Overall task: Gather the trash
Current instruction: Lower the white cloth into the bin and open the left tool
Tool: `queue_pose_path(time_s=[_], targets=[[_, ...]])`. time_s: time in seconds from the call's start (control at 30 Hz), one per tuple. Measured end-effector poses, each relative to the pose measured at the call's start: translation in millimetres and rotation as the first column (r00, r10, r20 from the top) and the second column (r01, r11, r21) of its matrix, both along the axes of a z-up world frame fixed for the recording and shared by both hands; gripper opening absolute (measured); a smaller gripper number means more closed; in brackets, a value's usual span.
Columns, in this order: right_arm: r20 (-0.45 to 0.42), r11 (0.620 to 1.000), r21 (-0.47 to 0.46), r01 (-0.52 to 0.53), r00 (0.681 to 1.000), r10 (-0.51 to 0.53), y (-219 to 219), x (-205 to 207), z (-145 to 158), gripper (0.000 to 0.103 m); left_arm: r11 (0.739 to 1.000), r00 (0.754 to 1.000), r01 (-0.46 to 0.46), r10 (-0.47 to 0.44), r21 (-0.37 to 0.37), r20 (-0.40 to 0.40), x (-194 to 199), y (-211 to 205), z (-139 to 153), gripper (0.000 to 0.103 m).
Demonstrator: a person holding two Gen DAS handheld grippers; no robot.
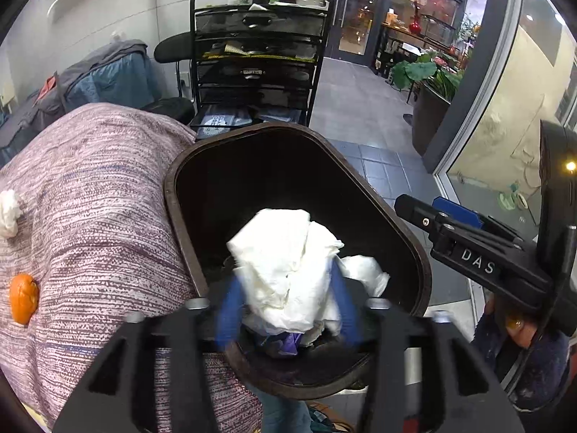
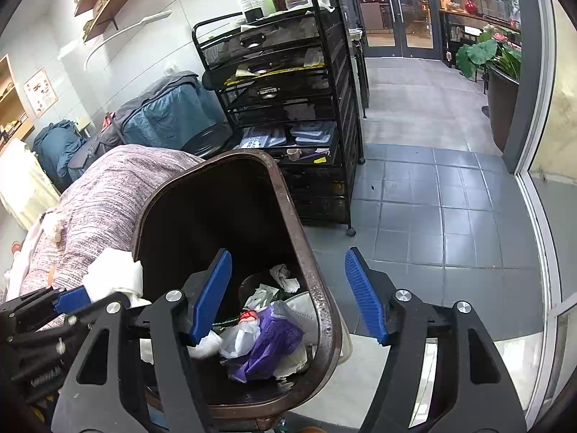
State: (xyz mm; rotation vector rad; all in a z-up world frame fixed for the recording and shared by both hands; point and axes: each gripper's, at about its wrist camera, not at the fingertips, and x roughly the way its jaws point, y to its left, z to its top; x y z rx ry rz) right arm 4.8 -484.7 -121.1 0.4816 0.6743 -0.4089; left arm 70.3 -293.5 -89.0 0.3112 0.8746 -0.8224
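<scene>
white tissue wad [image 1: 288, 267] between left claw [image 1: 285, 306], over bin [image 1: 173, 195]

The room is evenly lit, fairly bright, from overhead, with warmer light glowing behind the glass doors [image 2: 393, 7]. Both views bulge like a fishbowl, with black corners and bent lines at the edges. In the left view the tissue [image 1: 288, 267] glares white and the blue pads [image 1: 230, 310] of the left tongs [image 1: 285, 314] smear with motion blur. The bin [image 2: 317, 288] is dark and shadowy inside. The right tongs [image 2: 288, 296] look crisp, and the floor tiles [image 2: 432, 198] carry a soft sheen.
</scene>
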Motion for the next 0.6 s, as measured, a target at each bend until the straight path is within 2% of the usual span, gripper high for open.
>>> queue_pose_path(time_s=[0.13, 0.33, 0.6], targets=[[-0.003, 1.000, 0.003, 0.008, 1.000, -0.008, -2, -1, -1, 0.067, 1.000, 1.000, 0.005, -0.005, -0.008, 0.031, -4, 2, 4, 0.078], [0.007, 1.000, 0.006, 0.010, 1.000, -0.010, -1, 0, -1, 0.073, 0.999, 0.999, -0.006, 0.008, -0.037, 0.050, -7, 10, 16, 0.089], [0.038, 0.998, 0.010, -0.060, 0.998, 0.059, 18, 14, 8, 0.075, 0.996, 0.996, -0.055, 0.059, -0.069, 0.064, -2, 41, 33, 0.095]])
